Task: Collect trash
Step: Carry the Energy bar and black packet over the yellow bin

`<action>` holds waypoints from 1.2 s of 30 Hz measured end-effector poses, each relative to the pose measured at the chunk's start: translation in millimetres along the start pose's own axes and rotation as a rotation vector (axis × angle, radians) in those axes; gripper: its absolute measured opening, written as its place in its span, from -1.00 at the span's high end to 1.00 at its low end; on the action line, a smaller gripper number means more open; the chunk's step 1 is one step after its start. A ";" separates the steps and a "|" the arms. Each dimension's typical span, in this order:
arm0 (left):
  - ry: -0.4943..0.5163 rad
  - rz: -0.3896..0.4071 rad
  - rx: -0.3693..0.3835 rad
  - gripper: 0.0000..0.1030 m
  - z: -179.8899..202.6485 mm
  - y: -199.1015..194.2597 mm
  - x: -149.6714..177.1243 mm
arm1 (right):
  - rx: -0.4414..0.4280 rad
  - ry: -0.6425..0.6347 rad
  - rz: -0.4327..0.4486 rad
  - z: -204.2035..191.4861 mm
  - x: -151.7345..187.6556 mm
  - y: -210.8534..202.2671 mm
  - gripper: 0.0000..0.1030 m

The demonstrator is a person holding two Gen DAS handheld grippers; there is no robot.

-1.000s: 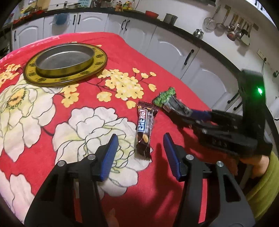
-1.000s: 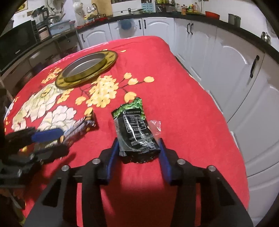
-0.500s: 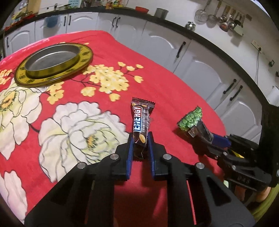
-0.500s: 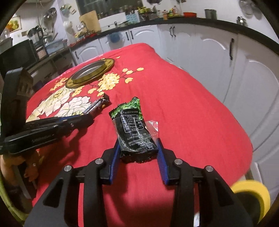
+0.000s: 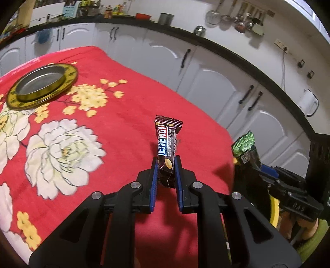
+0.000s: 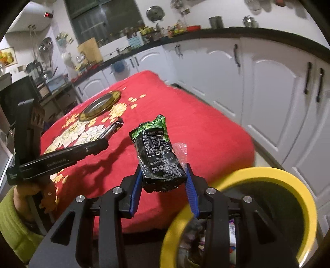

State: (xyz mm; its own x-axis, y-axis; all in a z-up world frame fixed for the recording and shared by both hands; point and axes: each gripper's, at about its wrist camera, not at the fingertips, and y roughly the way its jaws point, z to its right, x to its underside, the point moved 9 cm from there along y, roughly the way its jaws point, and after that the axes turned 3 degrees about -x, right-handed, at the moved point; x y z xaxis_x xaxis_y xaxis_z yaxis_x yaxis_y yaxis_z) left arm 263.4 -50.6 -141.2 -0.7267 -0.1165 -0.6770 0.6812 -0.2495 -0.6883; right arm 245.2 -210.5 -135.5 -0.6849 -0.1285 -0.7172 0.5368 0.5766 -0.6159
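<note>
Right gripper (image 6: 164, 179): pads clamped on black-and-green crinkled snack packet (image 6: 157, 156), long axis pointing away from fingers; yellow-rimmed round trash bin (image 6: 266, 175) directly below-right, nearer this hand. Left gripper (image 5: 166, 175): pinching dark brown energy-bar wrapper (image 5: 166, 148), upright, above red floral tablecloth (image 5: 123, 103).

This is a home kitchen. White cabinet doors (image 5: 208, 82) with dark handles run under a black countertop (image 5: 237, 59) that curves around the room. Ladles and strainers (image 5: 233, 14) hang on the wall, and steel pots (image 6: 215, 21), bottles and jars crowd the counter. A blender (image 6: 34, 70) stands at the far left. The table in the middle wears a red floral cloth (image 5: 127, 99), with a yellow-rimmed bin (image 6: 288, 185) beside its near edge.
</note>
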 end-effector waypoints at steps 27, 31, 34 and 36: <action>0.252 0.032 0.155 0.81 139.2 -34.1 16.9 | 0.194 0.130 0.184 76.6 17.8 -114.5 0.28; 0.284 0.024 0.169 0.81 152.9 -34.5 23.8 | 0.218 0.131 0.193 84.9 21.0 -123.8 0.28; 0.307 0.018 0.178 0.81 163.1 -34.1 29.5 | 0.235 0.128 0.192 88.7 24.4 -128.3 0.28; 0.323 0.012 0.184 0.81 169.7 -32.9 33.8 | 0.240 0.132 0.185 91.7 28.1 -130.0 0.27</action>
State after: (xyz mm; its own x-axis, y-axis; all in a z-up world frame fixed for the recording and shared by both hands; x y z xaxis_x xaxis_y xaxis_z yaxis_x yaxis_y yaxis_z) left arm 201.4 -209.5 -97.3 -0.6336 0.1814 -0.7521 0.6404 -0.4224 -0.6415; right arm 201.3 -363.1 -105.5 -0.6142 0.0756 -0.7855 0.7484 0.3717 -0.5494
